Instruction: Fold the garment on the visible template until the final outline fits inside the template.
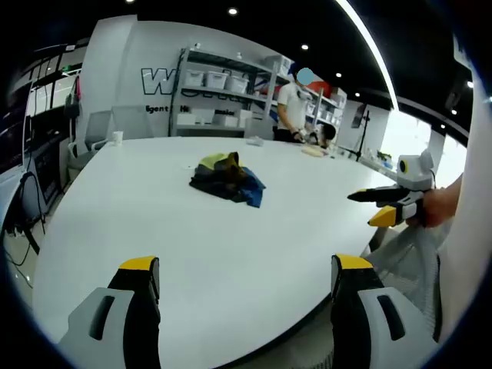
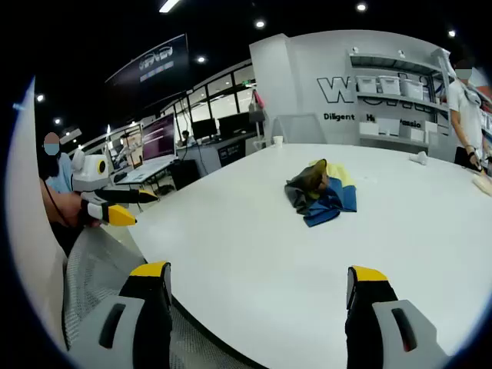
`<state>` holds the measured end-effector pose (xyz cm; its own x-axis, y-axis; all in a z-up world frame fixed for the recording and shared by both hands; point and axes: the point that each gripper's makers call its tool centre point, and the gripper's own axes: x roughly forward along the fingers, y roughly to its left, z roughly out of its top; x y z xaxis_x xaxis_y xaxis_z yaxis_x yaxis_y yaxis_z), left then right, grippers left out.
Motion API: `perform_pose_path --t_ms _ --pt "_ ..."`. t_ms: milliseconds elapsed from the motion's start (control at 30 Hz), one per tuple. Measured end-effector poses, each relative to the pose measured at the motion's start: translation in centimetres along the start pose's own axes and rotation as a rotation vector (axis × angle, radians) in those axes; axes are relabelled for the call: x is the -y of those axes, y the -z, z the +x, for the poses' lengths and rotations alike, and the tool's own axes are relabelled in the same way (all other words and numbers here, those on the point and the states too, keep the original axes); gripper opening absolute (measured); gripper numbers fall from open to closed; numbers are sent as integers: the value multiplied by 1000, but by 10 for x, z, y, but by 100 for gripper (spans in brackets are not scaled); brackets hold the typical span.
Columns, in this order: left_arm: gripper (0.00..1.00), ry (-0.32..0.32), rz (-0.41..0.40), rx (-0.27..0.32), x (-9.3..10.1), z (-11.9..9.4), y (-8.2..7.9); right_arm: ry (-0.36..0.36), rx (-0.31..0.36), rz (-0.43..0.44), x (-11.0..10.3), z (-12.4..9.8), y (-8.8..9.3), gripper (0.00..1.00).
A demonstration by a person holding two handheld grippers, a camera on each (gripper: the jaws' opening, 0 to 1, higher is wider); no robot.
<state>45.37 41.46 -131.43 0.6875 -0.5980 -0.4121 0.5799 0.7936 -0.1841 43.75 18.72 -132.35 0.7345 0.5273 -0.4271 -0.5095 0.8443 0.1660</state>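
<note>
A crumpled garment [image 1: 227,179] in yellow, dark grey and blue lies in a heap near the middle of the white table [image 1: 177,238]. In the right gripper view the garment [image 2: 323,191] sits ahead on the table [image 2: 307,261]. My left gripper [image 1: 246,267] is open at the table's near edge, well short of the garment, with nothing between its jaws. My right gripper [image 2: 257,273] is open too, at the near edge. The right gripper [image 1: 382,206] enters the left gripper view from the right, and the left gripper [image 2: 119,206] enters the right gripper view from the left, both held off the table.
A chair with a grey mesh back [image 2: 96,277] stands by the table's near edge. White shelves with storage boxes [image 1: 231,92] line the far wall, where a person [image 1: 292,108] stands. A white cup [image 1: 117,137] rests at the table's far left, and desks with monitors [image 2: 157,138] lie beyond.
</note>
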Motion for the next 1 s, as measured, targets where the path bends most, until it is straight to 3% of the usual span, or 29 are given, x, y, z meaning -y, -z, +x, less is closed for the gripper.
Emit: perform_pose_path --t_ms 1000 --pt "89 1 3 -6 0 1 1 -3 -6 2 0 0 1 93"
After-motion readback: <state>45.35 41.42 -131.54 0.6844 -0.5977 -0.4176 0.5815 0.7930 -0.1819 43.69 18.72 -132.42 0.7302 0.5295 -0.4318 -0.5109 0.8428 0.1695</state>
